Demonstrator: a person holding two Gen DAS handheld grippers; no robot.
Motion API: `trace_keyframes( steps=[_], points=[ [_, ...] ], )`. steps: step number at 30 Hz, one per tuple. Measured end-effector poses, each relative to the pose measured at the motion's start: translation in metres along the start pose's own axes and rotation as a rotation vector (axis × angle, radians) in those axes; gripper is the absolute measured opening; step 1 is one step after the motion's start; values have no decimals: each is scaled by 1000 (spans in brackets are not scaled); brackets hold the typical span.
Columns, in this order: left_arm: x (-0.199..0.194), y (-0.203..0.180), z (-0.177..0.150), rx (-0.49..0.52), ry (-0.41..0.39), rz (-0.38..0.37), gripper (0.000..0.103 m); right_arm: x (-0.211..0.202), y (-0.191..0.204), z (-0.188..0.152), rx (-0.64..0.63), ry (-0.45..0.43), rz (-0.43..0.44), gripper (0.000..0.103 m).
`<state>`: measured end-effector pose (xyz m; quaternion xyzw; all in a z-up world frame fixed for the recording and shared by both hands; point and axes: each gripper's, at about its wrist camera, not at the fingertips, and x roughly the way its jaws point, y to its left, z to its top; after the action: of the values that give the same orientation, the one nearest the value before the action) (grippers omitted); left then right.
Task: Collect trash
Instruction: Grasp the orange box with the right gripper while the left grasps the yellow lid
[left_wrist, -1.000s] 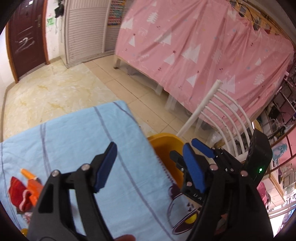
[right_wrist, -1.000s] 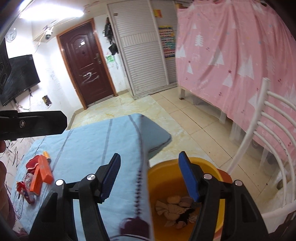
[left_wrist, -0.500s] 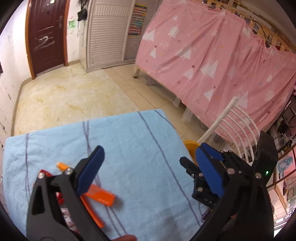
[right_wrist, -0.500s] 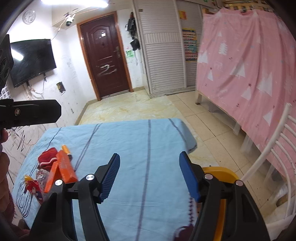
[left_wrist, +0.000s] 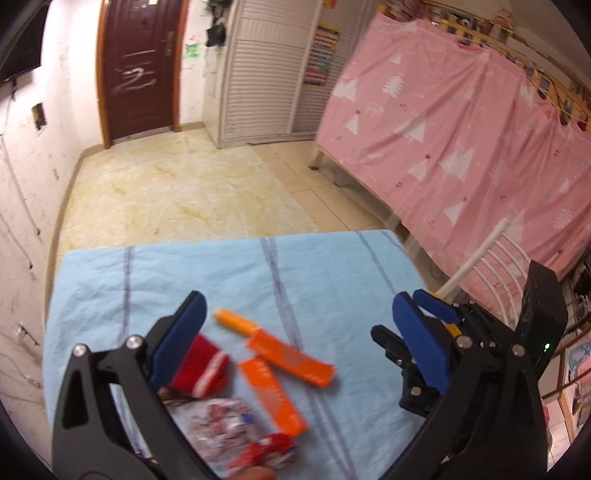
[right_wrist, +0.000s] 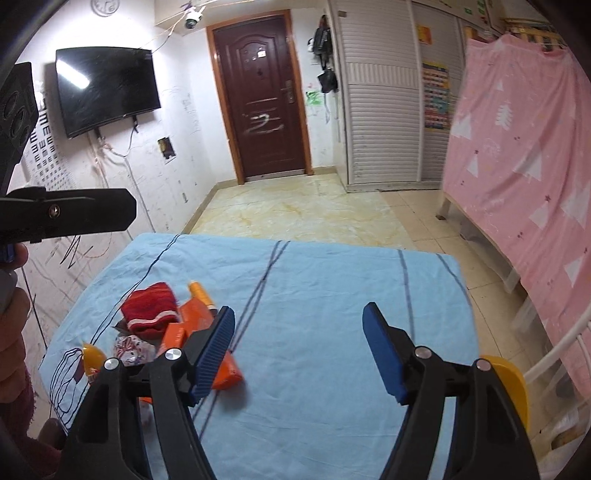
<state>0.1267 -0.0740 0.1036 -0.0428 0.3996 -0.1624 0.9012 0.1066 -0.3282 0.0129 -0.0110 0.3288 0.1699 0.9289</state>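
A pile of trash lies on the blue tablecloth (left_wrist: 332, 280): a red cloth (left_wrist: 201, 365), an orange tube (left_wrist: 236, 323), two orange boxes (left_wrist: 291, 356) and a crinkled wrapper (left_wrist: 221, 421). My left gripper (left_wrist: 299, 314) hangs over the pile, open wide, with nothing between its pads. In the right wrist view the red cloth (right_wrist: 149, 310) and an orange box (right_wrist: 229, 373) sit by the left finger. My right gripper (right_wrist: 299, 314) is over bare cloth to the right of the pile, its jaws opening and empty. The yellow bin (right_wrist: 509, 380) shows only its rim at the lower right.
A white slatted chair (left_wrist: 480, 266) stands past the table's right edge, beside the bin. A bed behind a pink curtain (left_wrist: 461, 147) runs along the right. A tiled floor lies beyond the table, and a person's hand (right_wrist: 11, 332) shows at the left.
Both views have swung left, from the yellow bin to the trash pile on the table. The left jaws have spread wider. The right jaws have opened a little.
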Motion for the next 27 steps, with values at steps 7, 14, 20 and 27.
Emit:
trace_keyframes(
  steps=[7, 14, 20, 27],
  points=[
    [-9, 47, -18, -20, 19, 71, 97, 23, 32, 1, -43, 47, 29, 67],
    [-25, 80, -47, -3, 32, 125, 97, 41, 47, -3, -70, 95, 49, 67],
    [-29, 94, -73, 24, 78, 148, 97, 55, 58, -7, -87, 130, 70, 67],
    [-21, 103, -105, 46, 142, 109, 97, 65, 63, -10, -93, 157, 74, 67]
  ],
)
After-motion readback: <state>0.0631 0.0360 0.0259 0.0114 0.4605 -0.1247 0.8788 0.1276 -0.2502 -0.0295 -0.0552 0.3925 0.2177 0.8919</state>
